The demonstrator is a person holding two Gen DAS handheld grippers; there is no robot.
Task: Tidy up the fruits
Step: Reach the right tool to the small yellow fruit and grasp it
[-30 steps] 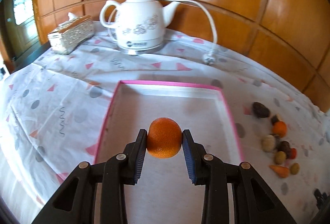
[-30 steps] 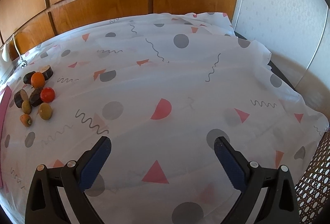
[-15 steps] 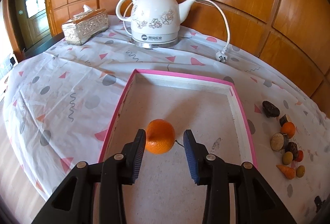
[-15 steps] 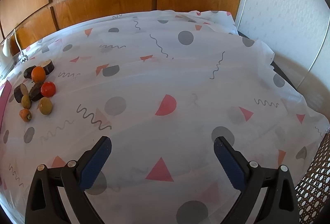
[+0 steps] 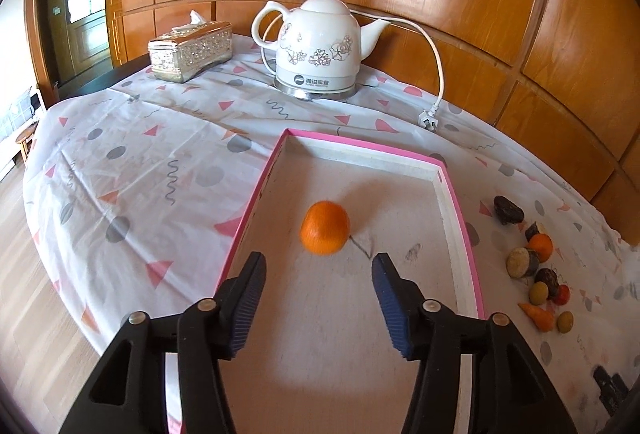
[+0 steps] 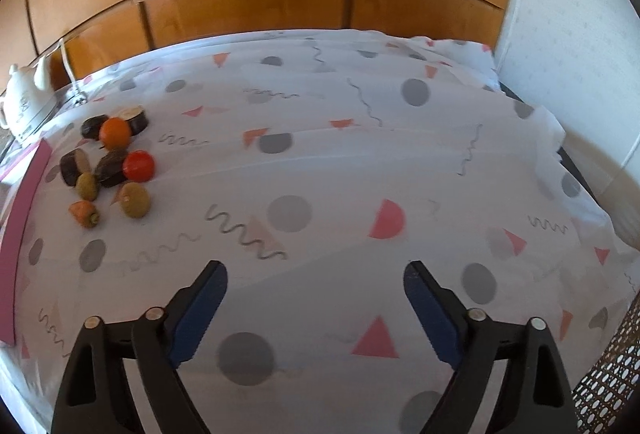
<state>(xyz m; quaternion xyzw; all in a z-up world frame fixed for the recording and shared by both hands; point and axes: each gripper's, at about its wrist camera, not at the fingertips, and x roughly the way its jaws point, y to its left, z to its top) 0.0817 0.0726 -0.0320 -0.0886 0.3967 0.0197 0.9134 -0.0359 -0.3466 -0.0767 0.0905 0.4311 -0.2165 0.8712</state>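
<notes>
- The left tool [image 5: 318, 276] hangs over the near part of the pink-rimmed tray [image 5: 460, 218]; its jaws are opening and pinch nothing.
- The orange [image 5: 325, 228] sits on the tray floor just ahead of that tool, clear of both pads.
- The pile of small fruits [image 6: 110, 164] lies on the counter, far ahead and to the left of the right tool [image 6: 314, 308], just beyond the tray's right rim.
- The right tool is spread wide and empty, its jaws closing slightly; it looks the nearer one for the next pick.

Tablecloth [image 5: 132, 170] carries tray [image 5: 256, 202], kettle [image 5: 320, 46], tissue box [image 5: 192, 50], fruits [image 6: 112, 166].
</notes>
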